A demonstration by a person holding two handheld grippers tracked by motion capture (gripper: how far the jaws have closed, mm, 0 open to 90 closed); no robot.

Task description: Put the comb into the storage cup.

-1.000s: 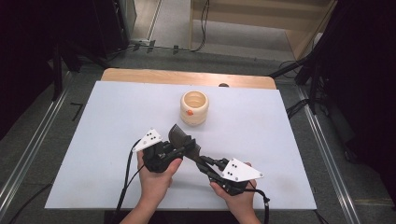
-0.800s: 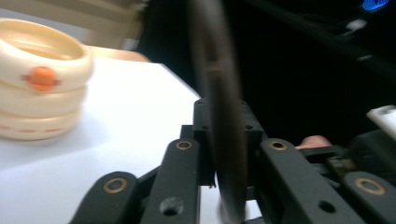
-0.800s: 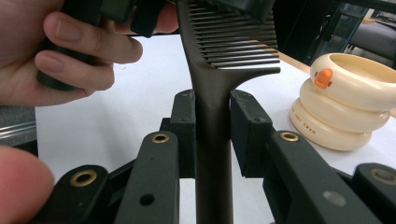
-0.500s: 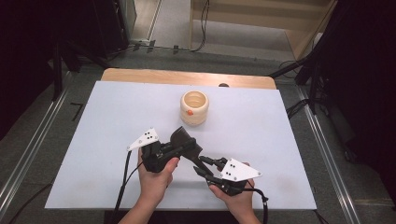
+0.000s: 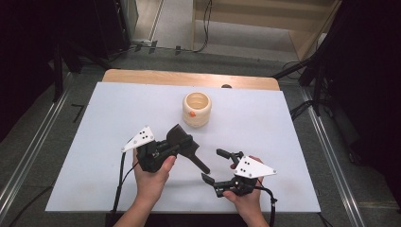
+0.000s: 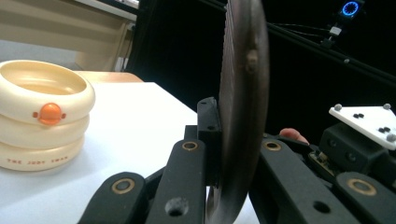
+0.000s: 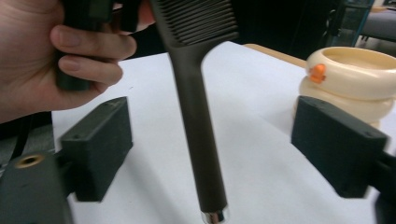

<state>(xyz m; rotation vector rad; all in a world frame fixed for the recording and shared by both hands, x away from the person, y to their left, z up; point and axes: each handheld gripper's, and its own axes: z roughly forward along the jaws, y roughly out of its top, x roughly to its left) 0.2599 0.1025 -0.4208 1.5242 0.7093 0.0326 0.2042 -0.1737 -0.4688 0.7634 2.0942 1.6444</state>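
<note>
On the near half of the white table sheet (image 5: 108,127), the left gripper (image 5: 182,142) is clamping the head of a dark brown plastic paddle brush (image 5: 187,146). Its jaws are standing closed against both faces of the brush head, as the left gripper view is showing edge-on (image 6: 243,93). The brush handle is pointing right and toward the near edge, ending just left of the right gripper (image 5: 220,165). The person's left hand (image 5: 151,177) is wrapping the left gripper's body.

The right gripper's jaws are standing wide apart and gripping nothing. In the right gripper view, the handle (image 7: 198,140) is lying between the two jaw pads without touching either; its metal-tipped end is reaching the bottom of that view. The person's right hand (image 5: 243,198) is partly hidden under the grey three-cornered plate.

Farther back, near the table centre, a cream ribbed ring-shaped container with a small orange knob (image 5: 196,109) is standing upright, well apart from both grippers. Small lettering on its lowest ring is too blurred to read. Its interior is hard to make out.
</note>
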